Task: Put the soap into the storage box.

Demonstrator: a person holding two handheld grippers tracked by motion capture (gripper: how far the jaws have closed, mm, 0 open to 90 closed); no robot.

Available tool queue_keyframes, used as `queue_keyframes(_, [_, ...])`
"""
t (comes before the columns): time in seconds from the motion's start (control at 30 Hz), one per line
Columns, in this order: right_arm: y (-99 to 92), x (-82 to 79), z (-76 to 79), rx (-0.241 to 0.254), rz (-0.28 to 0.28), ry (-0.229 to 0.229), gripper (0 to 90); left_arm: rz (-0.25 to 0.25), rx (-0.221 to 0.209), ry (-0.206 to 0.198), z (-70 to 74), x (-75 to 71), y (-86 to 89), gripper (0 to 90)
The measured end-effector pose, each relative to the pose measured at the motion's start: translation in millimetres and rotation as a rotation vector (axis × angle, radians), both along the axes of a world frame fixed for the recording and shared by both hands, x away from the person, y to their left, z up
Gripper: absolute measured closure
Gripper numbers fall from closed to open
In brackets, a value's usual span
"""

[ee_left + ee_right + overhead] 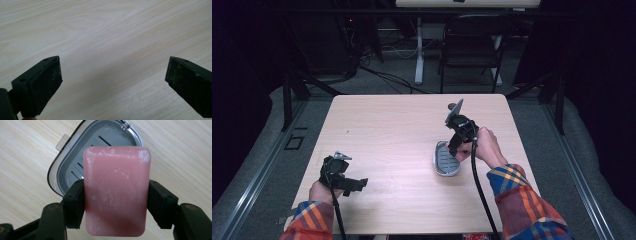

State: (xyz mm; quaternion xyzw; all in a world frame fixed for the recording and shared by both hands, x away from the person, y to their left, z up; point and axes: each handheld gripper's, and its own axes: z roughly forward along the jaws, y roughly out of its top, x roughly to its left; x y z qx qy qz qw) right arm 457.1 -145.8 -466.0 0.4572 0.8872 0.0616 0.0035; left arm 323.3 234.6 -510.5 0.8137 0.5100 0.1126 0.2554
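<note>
**Pink soap held over the grey dish; left gripper idle**

Right gripper (115,205): fingers (75,203) clenched on a pink soap bar (116,192), one pad on each long side. Bar is rectangular with rounded corners, an embossed oval mark on its face, and white residue at the corners. High view puts this gripper (455,145) directly above the soap dish (445,162) on the right half of the bench (402,130).

Soap dish (70,162): grey, slotted floor, pale rim, lying flat on the light wood. Soap sits above it; I cannot tell whether they touch.

Left gripper (112,82): fingers (41,85) spread wide, nothing between them, bare wood beneath. High view: it (357,184) is low at the bench's near left corner, well apart from the dish.
</note>
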Motion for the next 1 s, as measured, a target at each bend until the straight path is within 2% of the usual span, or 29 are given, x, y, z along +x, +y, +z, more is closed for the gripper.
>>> queue_keyframes(0.03, [2.1, 0.1, -0.9, -0.002, -0.016, 0.001, 36.9, 0.0, -0.001, -0.001, 0.0, 0.0, -0.1, 0.7])
queue_keyframes(0.07, [4.3, 2.5, -2.2, -0.023, 0.001, 0.005, 36.9, -0.001, -0.001, 0.001, -0.1, 0.1, 0.1, 0.7])
queue_keyframes(0.33, [13.0, 3.4, -8.2, -0.014, -0.015, 0.019, 36.8, -0.003, 0.0, -0.003, 0.0, -0.4, 0.3, 0.7])
queue_keyframes(0.37, [15.4, 3.0, -12.1, 0.004, -0.035, 0.007, 36.8, -0.004, 0.001, -0.002, -0.1, -0.3, 0.2, 0.7])
queue_keyframes(0.47, [18.9, 3.2, -15.5, -0.004, -0.044, 0.017, 36.8, -0.006, 0.0, 0.0, 0.0, -0.3, 0.0, 0.7])
queue_keyframes(0.63, [20.4, 4.2, -20.2, -0.015, -0.056, 0.015, 36.7, -0.005, 0.003, 0.001, -0.3, -0.5, -0.5, 0.7])
queue_keyframes(0.67, [20.5, 4.6, -22.6, -0.021, -0.047, 0.034, 36.7, -0.006, 0.003, 0.002, -0.4, -0.5, -0.7, 0.7])
queue_keyframes(0.8, [19.1, 2.6, -28.5, -0.004, -0.074, 0.025, 36.7, -0.007, 0.004, 0.002, -0.3, -0.7, -0.7, 0.7])
queue_keyframes(0.9, [16.9, 2.9, -29.0, -0.014, -0.066, 0.053, 36.4, -0.007, 0.005, 0.001, -0.4, -0.8, -0.7, 0.7])
queue_keyframes(1.0, [15.3, -0.5, -31.6, 0.008, -0.095, 0.031, 35.4, -0.008, 0.005, 0.004, -0.5, -0.4, -0.9, 0.7])
